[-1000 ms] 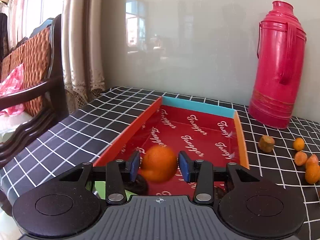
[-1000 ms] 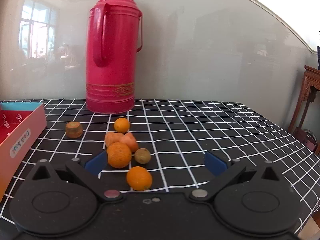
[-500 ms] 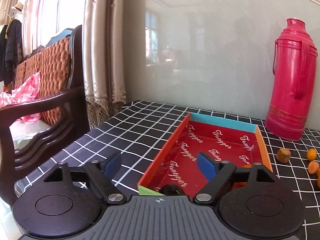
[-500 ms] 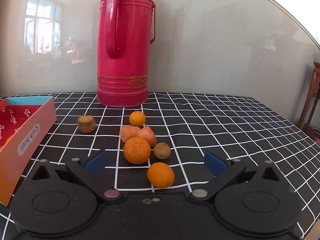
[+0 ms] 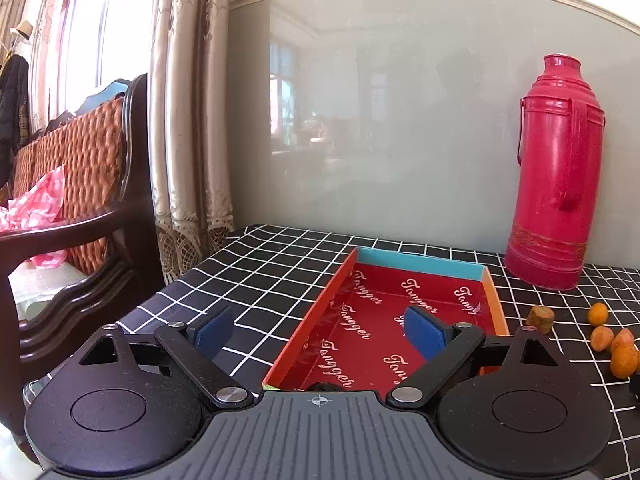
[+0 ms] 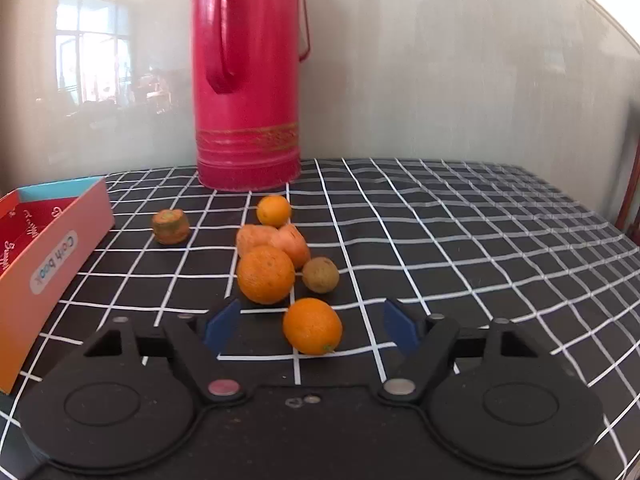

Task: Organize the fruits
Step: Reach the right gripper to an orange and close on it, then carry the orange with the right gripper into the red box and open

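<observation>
A red tray [image 5: 486,276] with orange walls lies on the checked tablecloth; its side shows in the right wrist view [image 6: 60,256]. My left gripper [image 5: 320,332] is open and empty, raised over the tray's near left end. A dark fruit [image 5: 326,386] peeks out at the tray's near end. My right gripper [image 6: 310,326] is open, its blue pads either side of a small orange [image 6: 313,326] on the cloth. Behind it lie a bigger orange [image 6: 265,274], a brownish fruit [image 6: 320,274], two pale orange pieces [image 6: 276,240], a small orange [image 6: 273,210] and a brown stub [image 6: 171,225].
A tall red thermos [image 6: 248,76] stands at the wall behind the fruits, also in the left wrist view [image 5: 554,176]. A wooden chair [image 5: 80,208] with a pink bag and curtains [image 5: 188,120] stand left of the table. The table edge runs on the left.
My left gripper opened and let go of the orange into the tray, then lifted and drew back left. My right gripper moved forward until the nearest small orange lay between its pads.
</observation>
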The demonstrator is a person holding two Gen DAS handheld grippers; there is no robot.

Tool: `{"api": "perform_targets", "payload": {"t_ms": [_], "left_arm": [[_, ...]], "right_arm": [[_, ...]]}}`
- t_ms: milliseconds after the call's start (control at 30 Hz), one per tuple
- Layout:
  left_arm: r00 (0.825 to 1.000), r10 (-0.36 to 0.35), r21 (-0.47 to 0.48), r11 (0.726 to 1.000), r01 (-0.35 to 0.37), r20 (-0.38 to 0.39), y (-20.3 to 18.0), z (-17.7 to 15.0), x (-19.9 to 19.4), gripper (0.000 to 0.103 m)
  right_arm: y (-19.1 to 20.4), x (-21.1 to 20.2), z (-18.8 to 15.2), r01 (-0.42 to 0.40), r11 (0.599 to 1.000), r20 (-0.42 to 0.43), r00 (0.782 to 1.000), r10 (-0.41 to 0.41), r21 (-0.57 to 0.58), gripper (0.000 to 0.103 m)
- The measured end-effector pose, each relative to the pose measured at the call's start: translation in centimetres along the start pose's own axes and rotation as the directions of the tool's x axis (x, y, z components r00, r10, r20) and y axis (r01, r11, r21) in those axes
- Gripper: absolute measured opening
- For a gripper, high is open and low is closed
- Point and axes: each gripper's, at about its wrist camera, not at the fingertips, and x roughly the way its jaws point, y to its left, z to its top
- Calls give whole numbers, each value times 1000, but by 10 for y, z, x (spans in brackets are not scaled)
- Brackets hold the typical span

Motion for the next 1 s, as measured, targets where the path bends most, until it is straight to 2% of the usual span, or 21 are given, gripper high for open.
{"api": "perform_targets", "payload": {"t_ms": [133, 267, 433, 600, 700, 800, 1000], "left_arm": [[1000, 3, -23, 1000, -3, -7, 6, 1, 1, 93], [999, 14, -57, 998, -16, -33, 14, 1, 6, 94], [998, 19, -98, 995, -24, -55, 23, 1, 11, 94], [997, 35, -133, 990, -44, -71, 32, -1, 15, 94], [995, 50, -154, 986, -62, -86, 39, -3, 18, 94], [992, 64, -169, 982, -81, -107, 44, -6, 22, 94], [988, 89, -177, 978, -110, -125, 55, -11, 24, 94]], "right_arm": [[2, 5, -1, -39, 999, -36, 999, 40, 8, 39], [2, 8, -1, -41, 999, -48, 998, 42, 19, 24], [2, 5, -1, -52, 998, -35, 998, 53, 23, 24], [16, -13, 5, -128, 992, 48, 991, 127, 3, 24], [33, -24, 7, -216, 976, 89, 972, 217, -21, 24], [53, -36, 8, -299, 951, 124, 944, 306, -75, 24], [97, -56, 5, -460, 863, 126, 863, 490, -207, 24]]}}
